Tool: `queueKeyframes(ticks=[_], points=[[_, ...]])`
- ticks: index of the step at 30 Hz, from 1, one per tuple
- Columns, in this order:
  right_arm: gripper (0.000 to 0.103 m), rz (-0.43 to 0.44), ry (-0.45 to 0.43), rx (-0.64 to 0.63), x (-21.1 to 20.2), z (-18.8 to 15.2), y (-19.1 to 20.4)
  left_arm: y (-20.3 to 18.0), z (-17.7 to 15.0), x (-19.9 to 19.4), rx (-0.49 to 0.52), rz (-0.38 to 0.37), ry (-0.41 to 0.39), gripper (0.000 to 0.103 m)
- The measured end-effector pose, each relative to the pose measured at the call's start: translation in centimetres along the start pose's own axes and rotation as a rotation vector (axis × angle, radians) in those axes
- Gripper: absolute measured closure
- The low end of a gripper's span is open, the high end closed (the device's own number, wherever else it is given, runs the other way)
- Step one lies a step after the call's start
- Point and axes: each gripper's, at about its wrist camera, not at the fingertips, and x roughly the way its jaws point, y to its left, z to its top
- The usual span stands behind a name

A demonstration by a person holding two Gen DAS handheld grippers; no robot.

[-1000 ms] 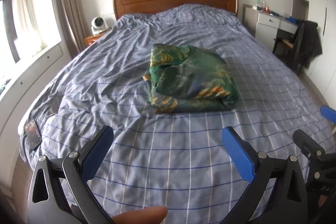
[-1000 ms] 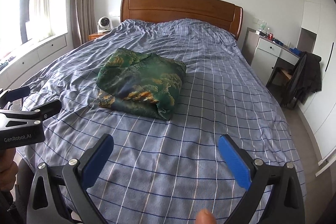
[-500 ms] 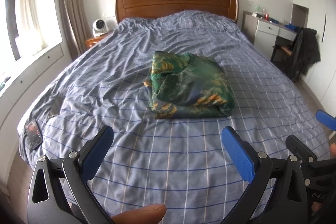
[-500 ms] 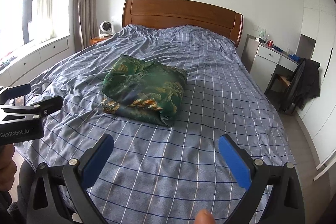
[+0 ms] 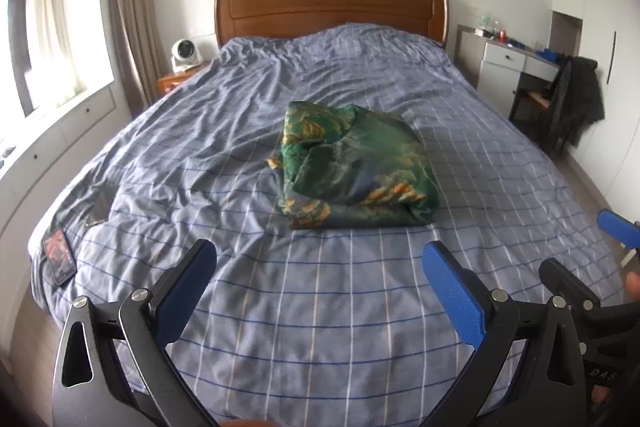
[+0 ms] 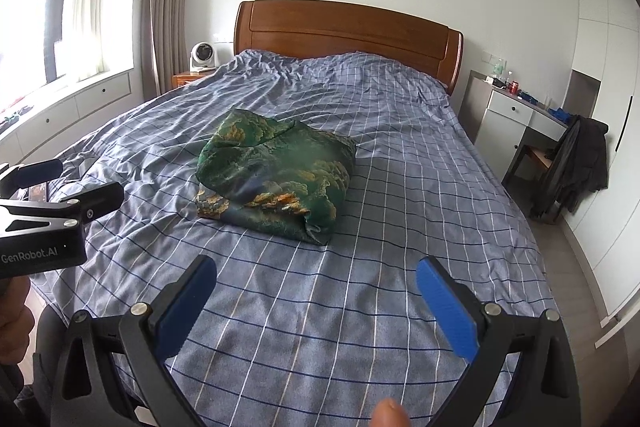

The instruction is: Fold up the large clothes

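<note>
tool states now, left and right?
Left tool: open, holding nothing, short of the folded green garment.
Right tool: open, holding nothing.

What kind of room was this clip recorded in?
A home bedroom, most likely. A large bed with a blue checked cover and a wooden headboard fills the view, a small fan stands on a bedside table, and a white desk stands at the far side. A folded green garment lies on the bed.

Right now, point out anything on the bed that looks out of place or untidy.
The folded green garment is lumpy, with a patterned corner poking out on its left side. A dark phone-like item lies at the bed's left edge, close to slipping off. Both claws are open and hold nothing.
</note>
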Motion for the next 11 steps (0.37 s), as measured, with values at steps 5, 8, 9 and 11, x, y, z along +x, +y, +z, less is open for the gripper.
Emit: queueKeyframes(ticks=[5,8,9,11], points=[[0.001,-0.006,0.002,0.002,0.0,-0.2,-0.2,0.0,-0.3,-0.4,-0.009,-0.03,-0.014,0.0],[0.001,-0.004,0.002,0.002,0.0,-0.2,-0.3,-0.3,-0.3,-0.8,0.001,-0.008,-0.034,0.0],[0.001,-0.003,0.001,0.002,-0.1,-0.2,-0.3,-0.3,-0.3,-0.9,0.002,0.001,-0.042,0.0],[0.001,-0.003,-0.001,0.002,-0.1,-0.2,-0.3,-0.4,-0.3,-1.0,0.011,0.014,-0.053,0.0]])
